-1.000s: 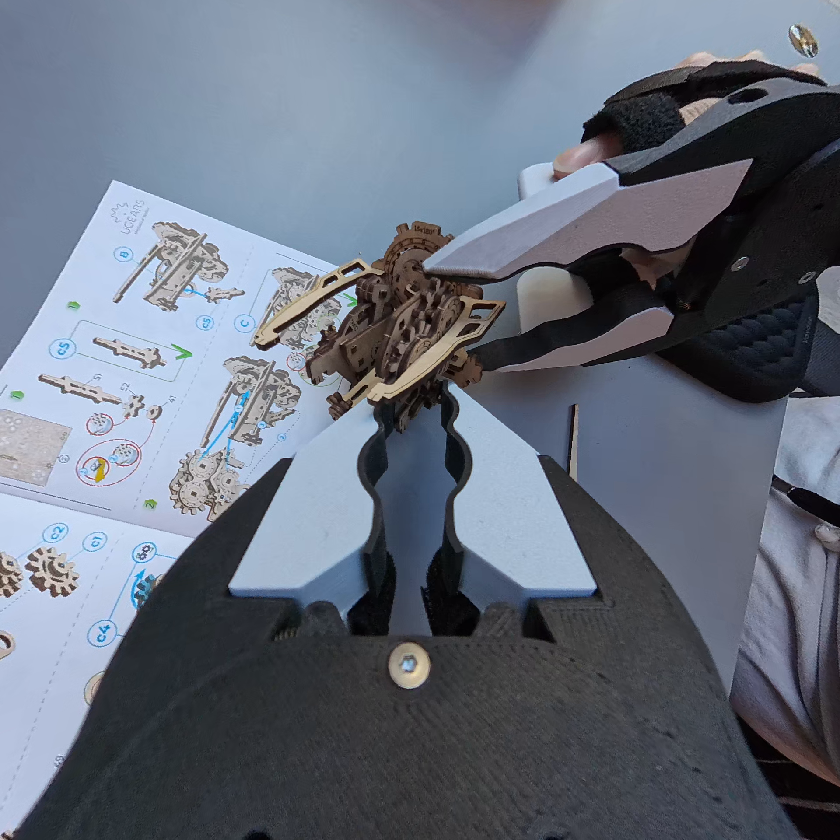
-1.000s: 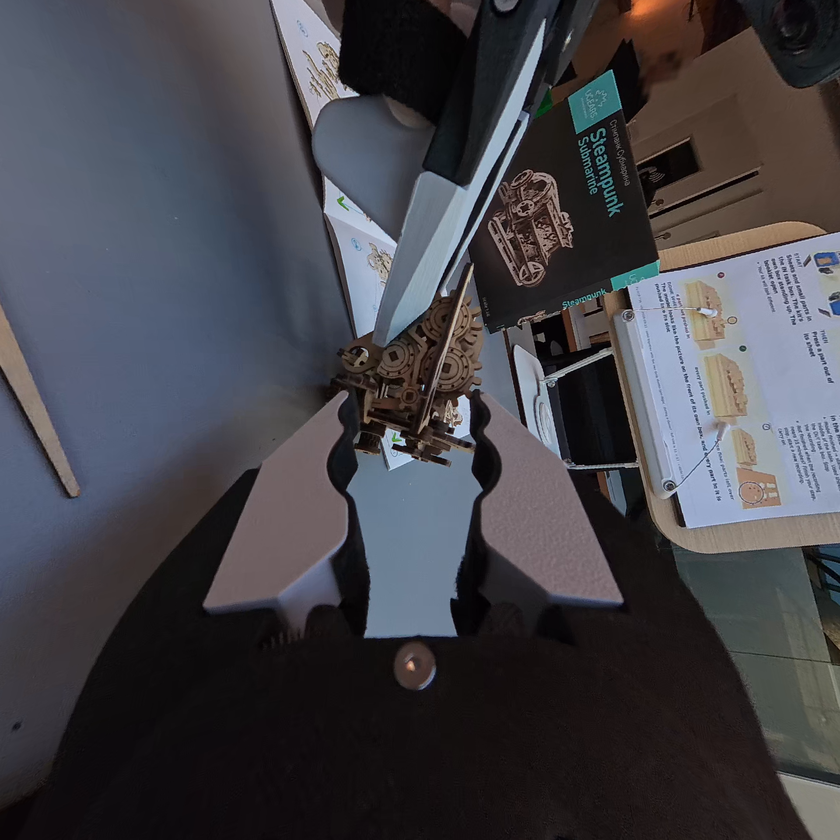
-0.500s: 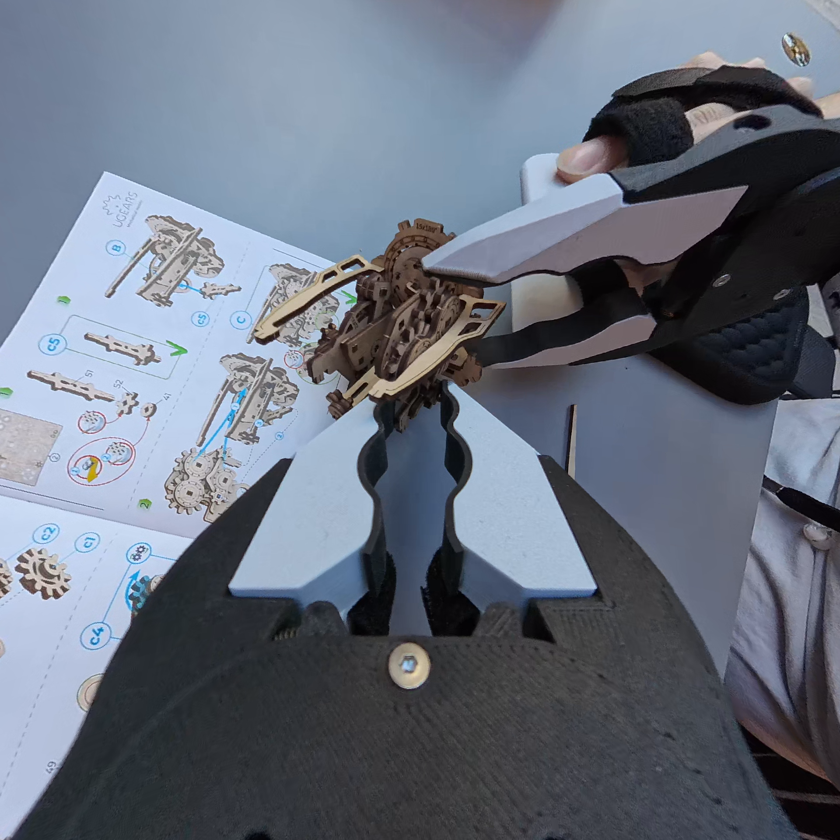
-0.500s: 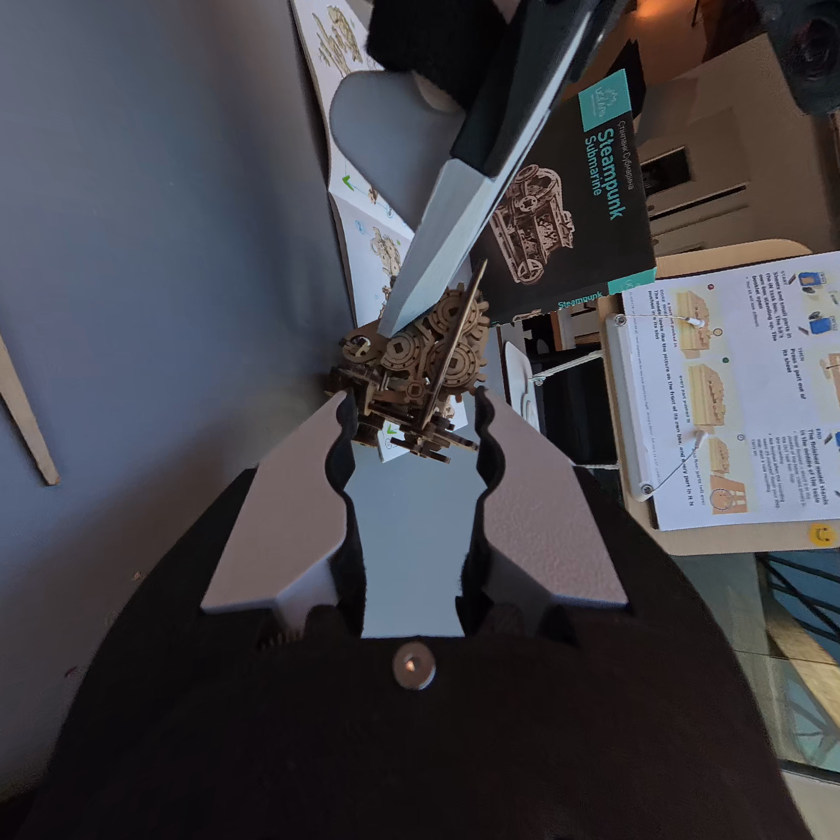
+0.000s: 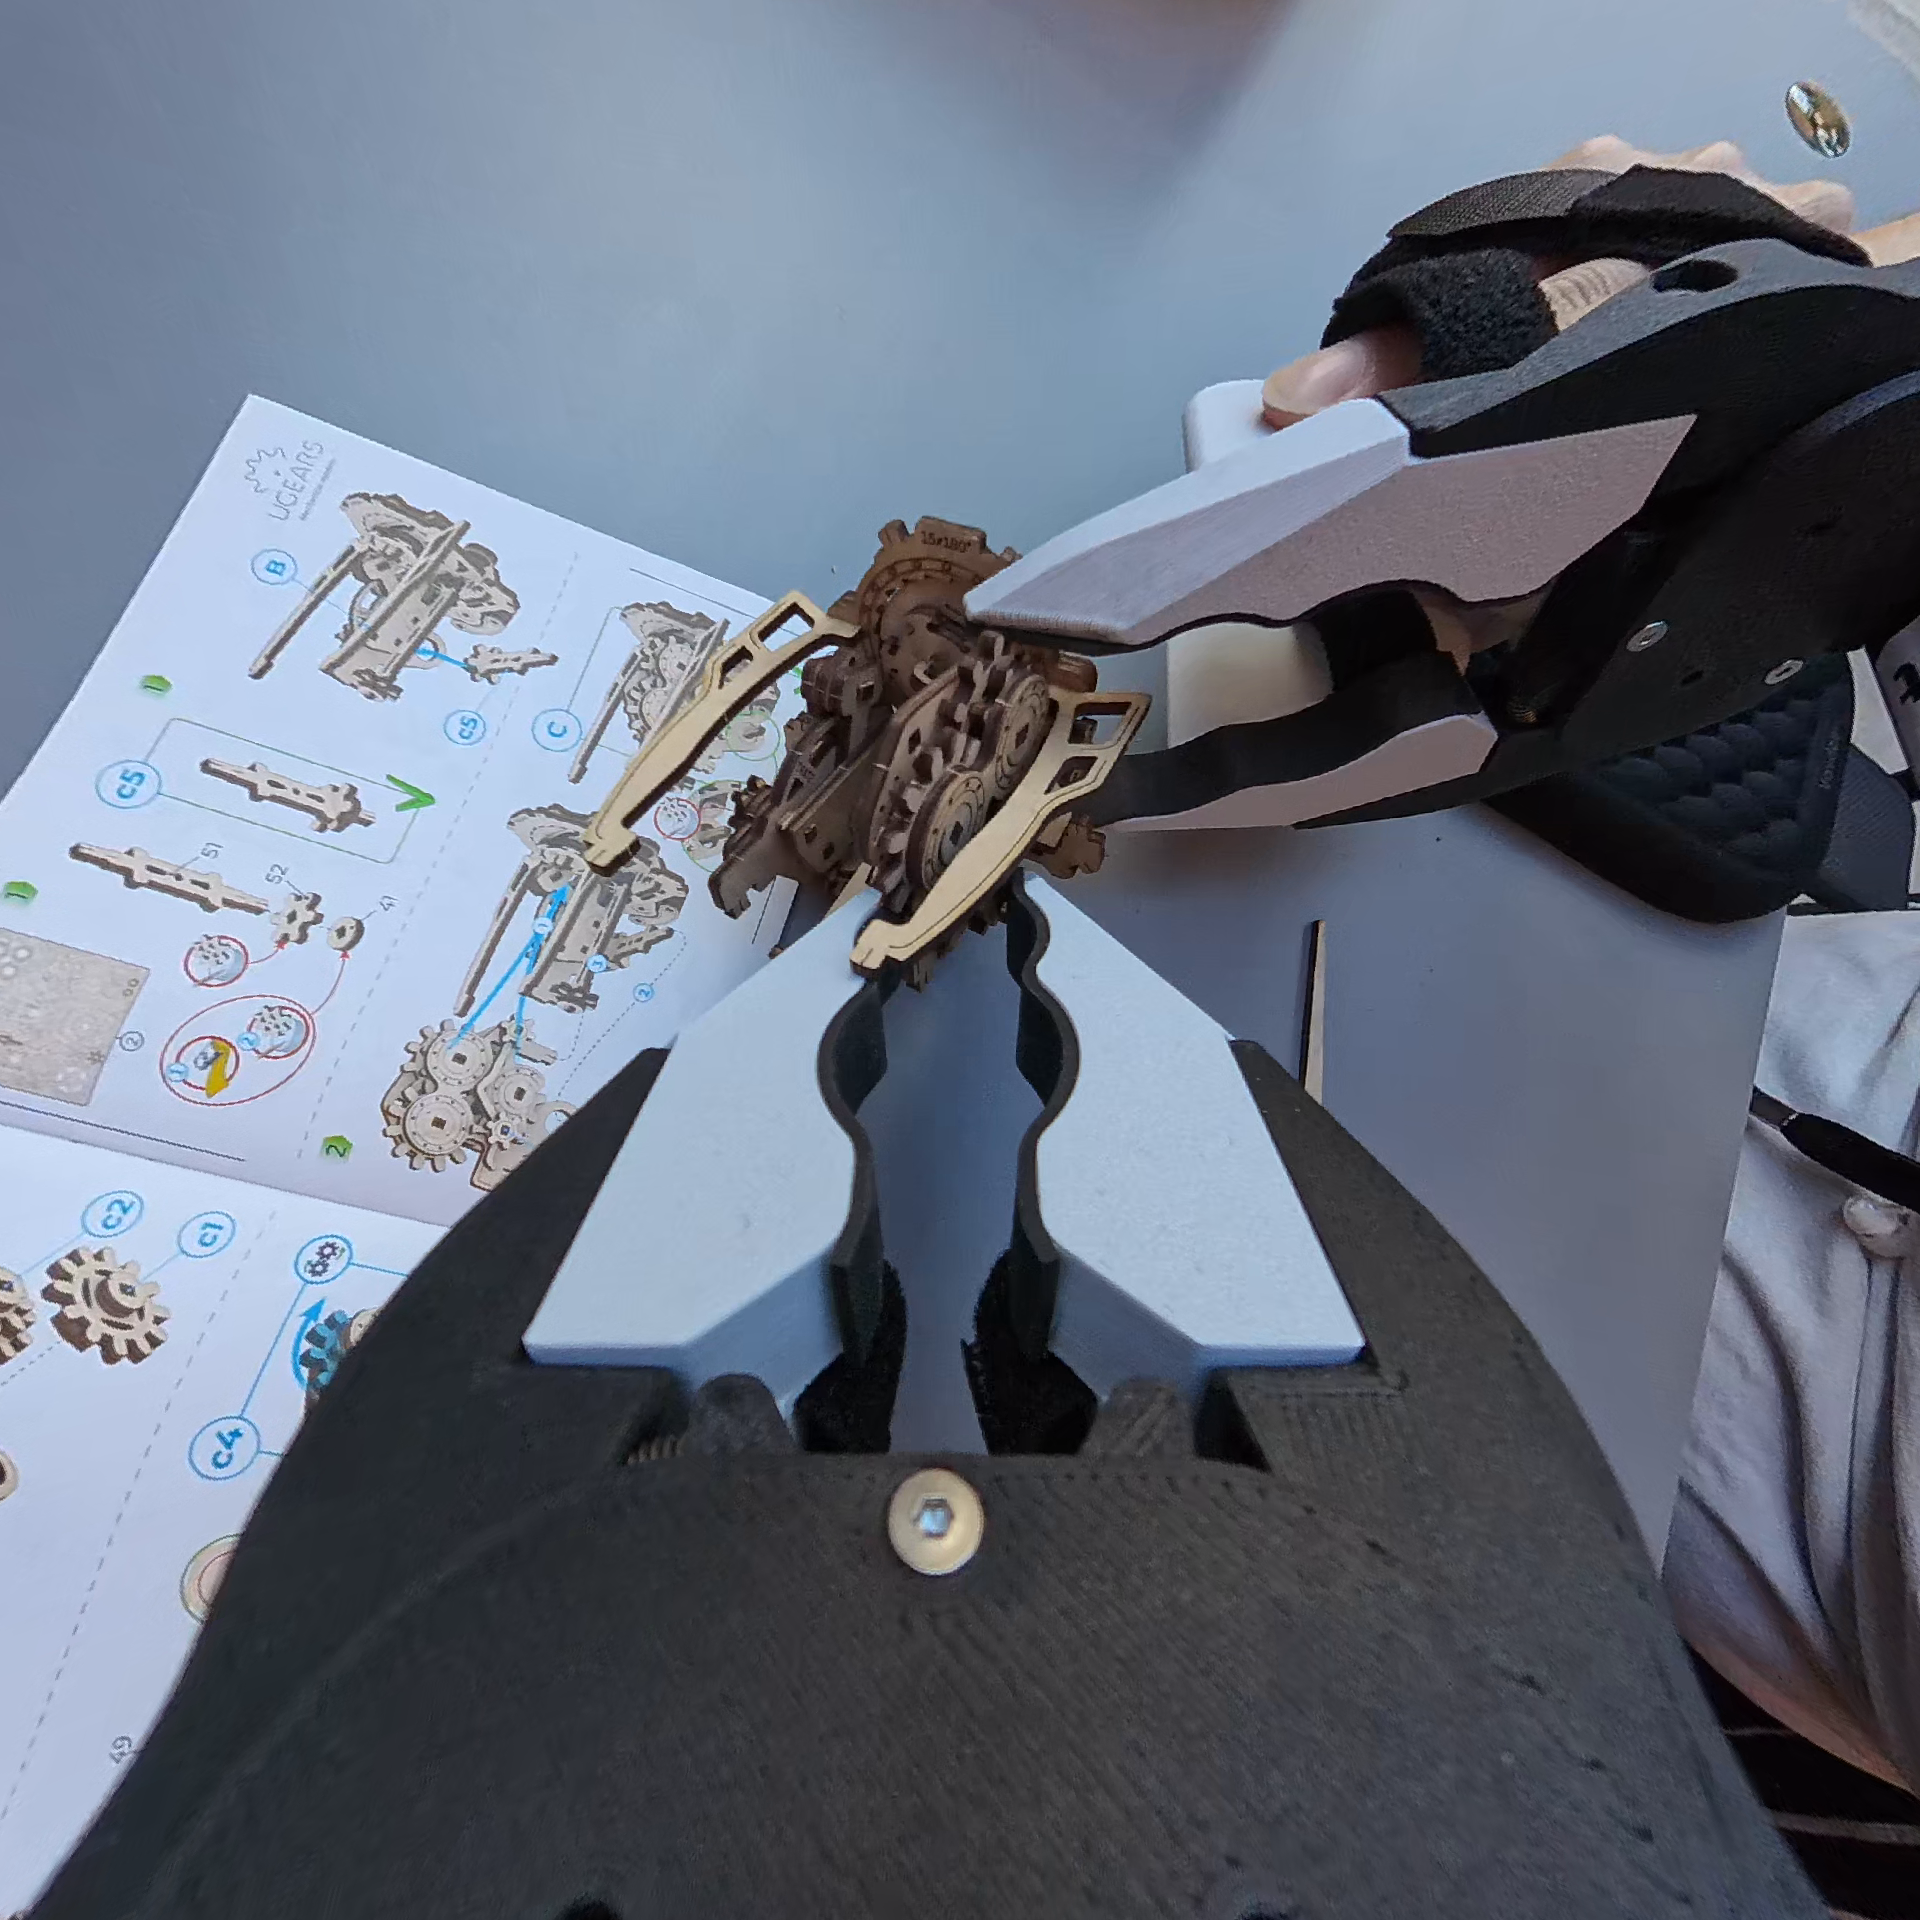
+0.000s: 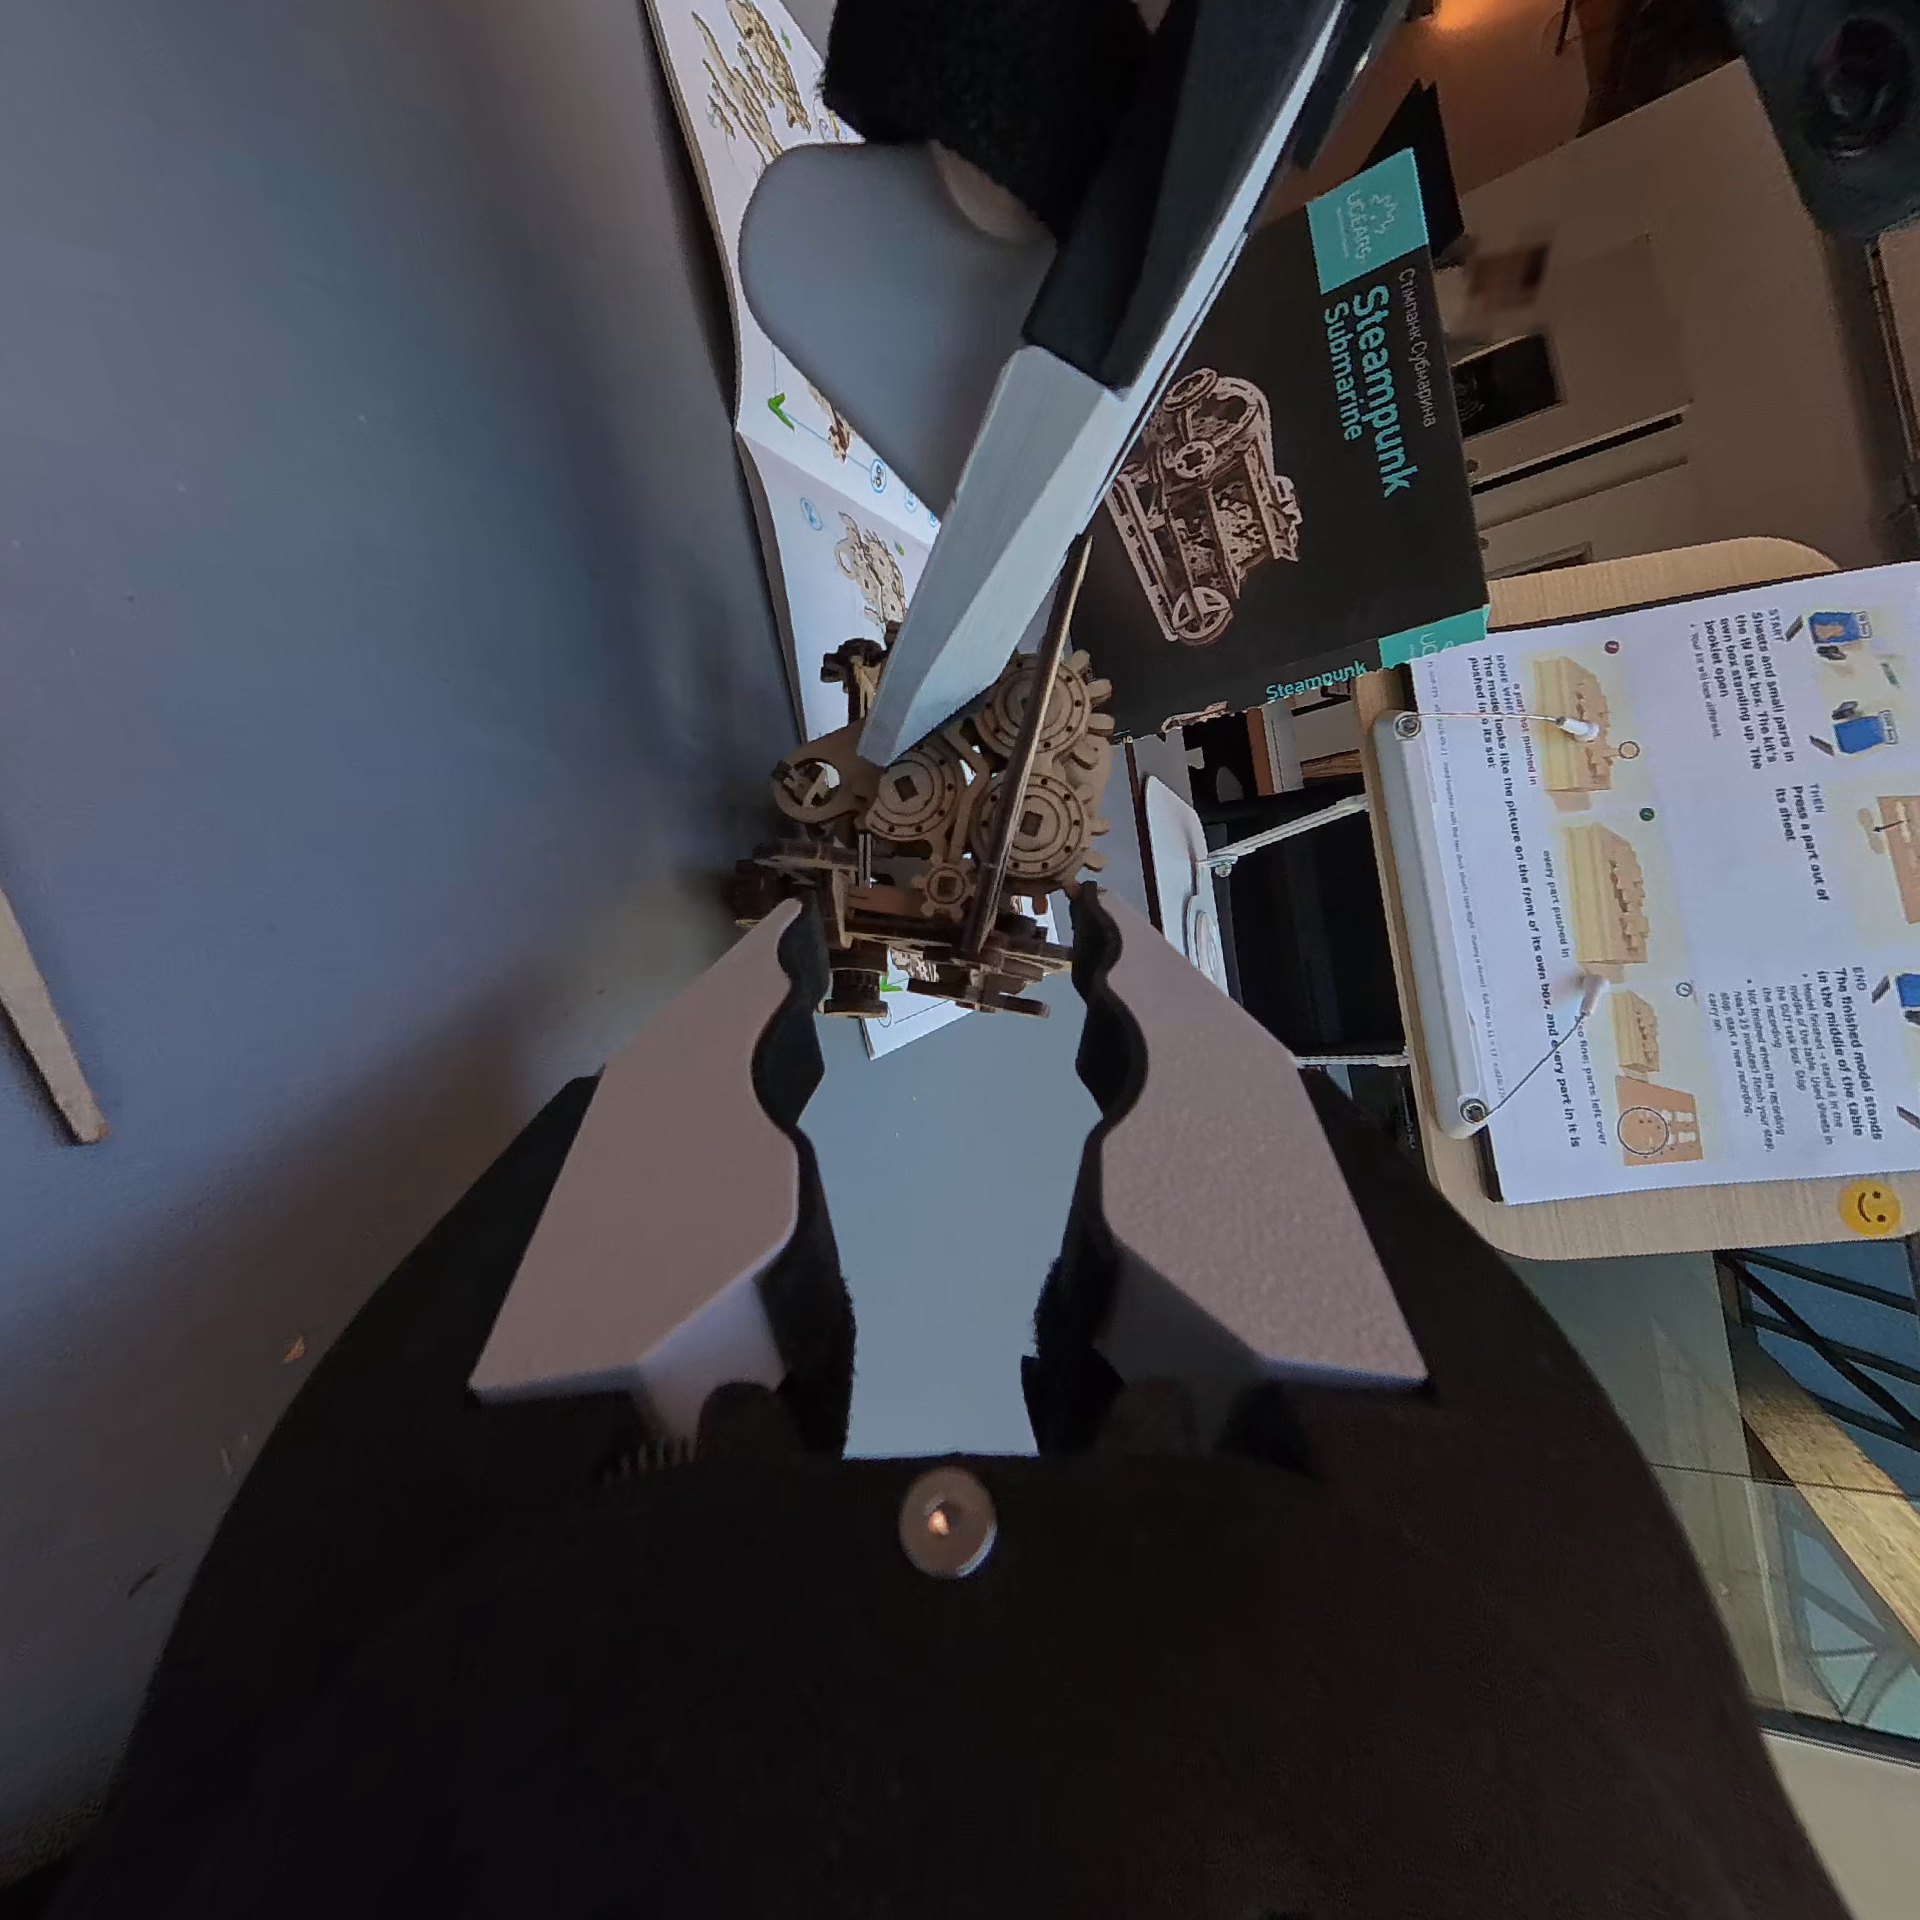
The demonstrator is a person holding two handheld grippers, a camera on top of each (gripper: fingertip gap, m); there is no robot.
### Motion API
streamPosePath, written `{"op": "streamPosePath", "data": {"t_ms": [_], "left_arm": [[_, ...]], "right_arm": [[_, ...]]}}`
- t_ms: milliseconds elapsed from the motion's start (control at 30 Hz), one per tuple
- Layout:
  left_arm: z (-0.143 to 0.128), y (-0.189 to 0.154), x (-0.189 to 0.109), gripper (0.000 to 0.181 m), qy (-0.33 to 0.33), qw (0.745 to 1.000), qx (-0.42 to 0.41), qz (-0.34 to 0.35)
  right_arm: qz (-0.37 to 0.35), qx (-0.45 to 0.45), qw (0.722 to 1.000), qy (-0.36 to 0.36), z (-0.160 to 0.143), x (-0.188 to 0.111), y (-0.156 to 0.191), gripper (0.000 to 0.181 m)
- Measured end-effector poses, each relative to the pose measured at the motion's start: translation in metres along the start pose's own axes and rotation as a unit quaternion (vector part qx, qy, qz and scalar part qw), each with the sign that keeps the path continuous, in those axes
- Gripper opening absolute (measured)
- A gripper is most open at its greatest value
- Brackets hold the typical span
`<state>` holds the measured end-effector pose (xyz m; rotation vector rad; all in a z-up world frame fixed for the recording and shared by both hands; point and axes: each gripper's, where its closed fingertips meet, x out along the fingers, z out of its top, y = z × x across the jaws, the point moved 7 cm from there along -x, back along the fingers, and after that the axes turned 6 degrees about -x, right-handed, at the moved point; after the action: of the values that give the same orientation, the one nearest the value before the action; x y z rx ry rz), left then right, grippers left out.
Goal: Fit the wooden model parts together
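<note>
Two claws clamp wooden gear model (image 5: 914, 769): left claw (image 5: 940, 914), right claw (image 6: 935, 914).

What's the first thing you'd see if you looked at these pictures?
The wooden gear model, held up in the air between two claws: the left claw grips it from below, and the right claw pinches it from the side. Under it, an open instruction booklet lies on the grey table.
</note>
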<state>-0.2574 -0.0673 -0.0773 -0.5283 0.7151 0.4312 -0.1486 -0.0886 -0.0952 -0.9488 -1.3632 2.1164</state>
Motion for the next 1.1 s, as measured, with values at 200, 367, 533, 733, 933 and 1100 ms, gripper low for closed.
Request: {"op": "streamPosePath", "data": {"t_ms": [200, 367, 533, 733, 933, 1100], "left_arm": [[-0.0004, 0.0003, 0.0002, 0.018, -0.004, 1.000, -0.001, 0.000], [-0.0020, 0.0006, 0.0004, 0.018, -0.016, 1.000, -0.003, 0.001], [-0.0023, 0.0012, 0.0015, 0.018, -0.023, 1.000, -0.006, 0.001], [-0.0019, 0.0010, 0.0022, 0.018, -0.030, 1.000, -0.006, 0.004], [-0.0046, 0.0020, 0.0036, 0.018, -0.045, 0.999, -0.016, -0.004], [-0.0046, 0.0053, 0.0044, 0.018, -0.052, 0.998, -0.038, -0.022]], "right_arm": [[0.002, -0.001, 1.000, -0.001, -0.0003, 0.0001, -0.0003, 0.046], [0.003, 0.009, 1.000, -0.004, -0.0008, 0.0002, 0.0003, 0.046], [0.005, 0.008, 1.000, 0.002, 0.0007, 0.0012, -0.0007, 0.048], [0.006, 0.018, 1.000, 0.001, -0.0013, 0.0011, -0.0016, 0.046], [0.016, 0.032, 0.999, -0.004, -0.0031, 0.0005, -0.0014, 0.035], [0.019, 0.025, 0.999, -0.005, -0.0049, 0.0002, 0.0000, 0.033]]}}
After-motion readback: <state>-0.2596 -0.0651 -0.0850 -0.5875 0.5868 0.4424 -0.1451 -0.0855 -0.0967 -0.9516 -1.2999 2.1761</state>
